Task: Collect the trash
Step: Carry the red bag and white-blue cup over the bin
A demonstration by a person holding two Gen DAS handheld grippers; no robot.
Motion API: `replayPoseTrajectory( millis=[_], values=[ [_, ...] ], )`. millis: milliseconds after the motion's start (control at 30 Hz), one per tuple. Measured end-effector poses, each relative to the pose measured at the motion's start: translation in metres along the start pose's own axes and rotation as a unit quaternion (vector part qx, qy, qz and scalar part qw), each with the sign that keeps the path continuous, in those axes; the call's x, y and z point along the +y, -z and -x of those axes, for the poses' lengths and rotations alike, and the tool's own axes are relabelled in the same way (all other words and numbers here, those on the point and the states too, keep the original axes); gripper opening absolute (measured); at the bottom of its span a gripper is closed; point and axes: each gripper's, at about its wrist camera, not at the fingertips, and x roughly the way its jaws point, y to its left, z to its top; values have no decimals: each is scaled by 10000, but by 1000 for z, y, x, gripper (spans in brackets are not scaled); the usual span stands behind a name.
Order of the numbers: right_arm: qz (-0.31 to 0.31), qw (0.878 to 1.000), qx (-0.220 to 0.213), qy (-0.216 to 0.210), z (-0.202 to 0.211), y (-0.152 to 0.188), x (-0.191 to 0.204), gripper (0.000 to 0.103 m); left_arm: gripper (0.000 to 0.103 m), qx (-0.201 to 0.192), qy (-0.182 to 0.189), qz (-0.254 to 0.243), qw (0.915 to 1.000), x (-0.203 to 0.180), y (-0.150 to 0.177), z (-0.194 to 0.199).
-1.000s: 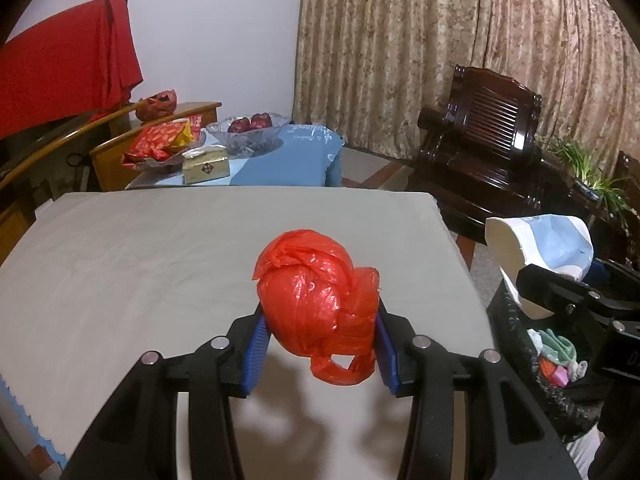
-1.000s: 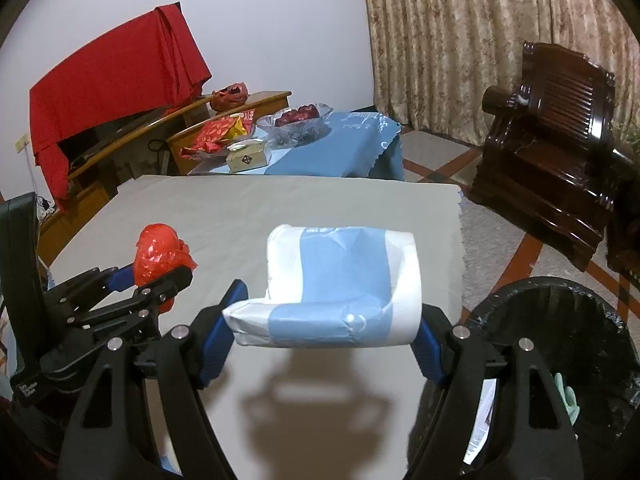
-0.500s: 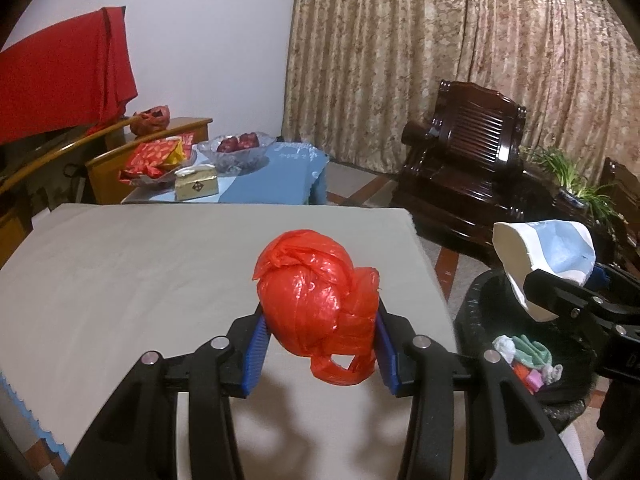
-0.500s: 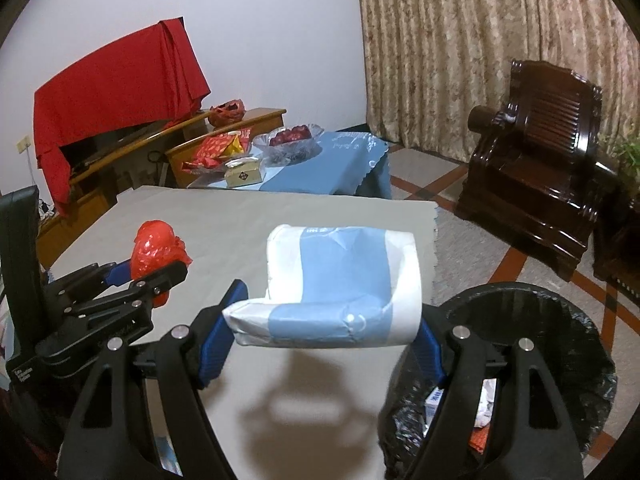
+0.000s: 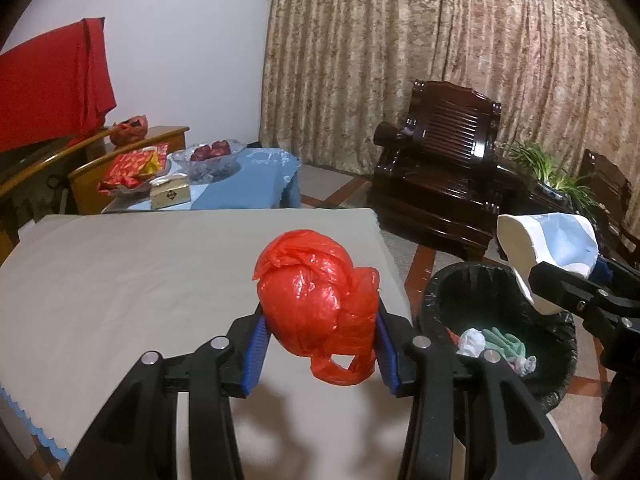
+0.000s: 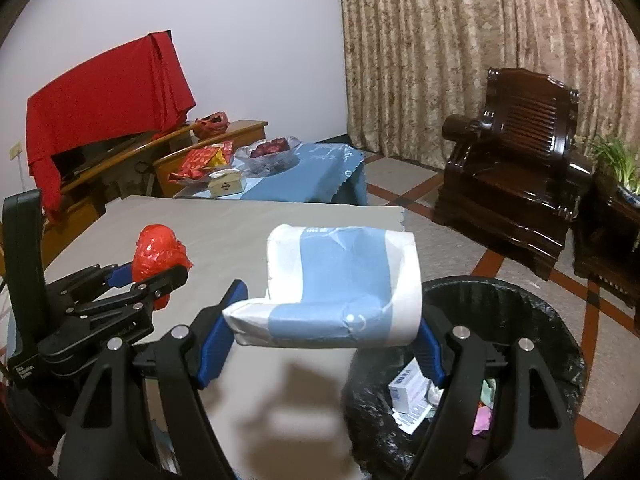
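Note:
My left gripper (image 5: 318,344) is shut on a crumpled red plastic bag (image 5: 318,304) and holds it above the grey table (image 5: 120,264) near its right edge. It also shows in the right wrist view (image 6: 158,250). My right gripper (image 6: 320,344) is shut on a folded white and blue packet (image 6: 336,280), held over the table's edge beside the black trash bin (image 6: 532,332). The packet (image 5: 548,248) hangs over the bin (image 5: 444,288) in the left wrist view. The bin holds several pieces of trash.
A low table with a blue cloth (image 5: 256,184), a glass bowl and a small box stands beyond the grey table. A dark wooden armchair (image 5: 444,168) and a potted plant (image 5: 548,172) stand at the right. Curtains hang behind.
Both grippers have moved right toward the bin with their loads. The bin now shows larger in both views, and the packet is closer over it.

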Motion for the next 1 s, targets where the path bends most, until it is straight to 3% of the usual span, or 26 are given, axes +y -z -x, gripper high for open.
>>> replayPoseTrajectory(
  millis=[400, 1000],
  values=[
    [-150, 9995, -92, 244, 24, 12, -23, 73, 46, -46, 199, -228, 9995, -30, -1, 6],
    [-507, 9936, -129, 1002, 53, 34, -85, 73, 46, -41, 812, -661, 9945, -99, -1, -8]
  ],
)
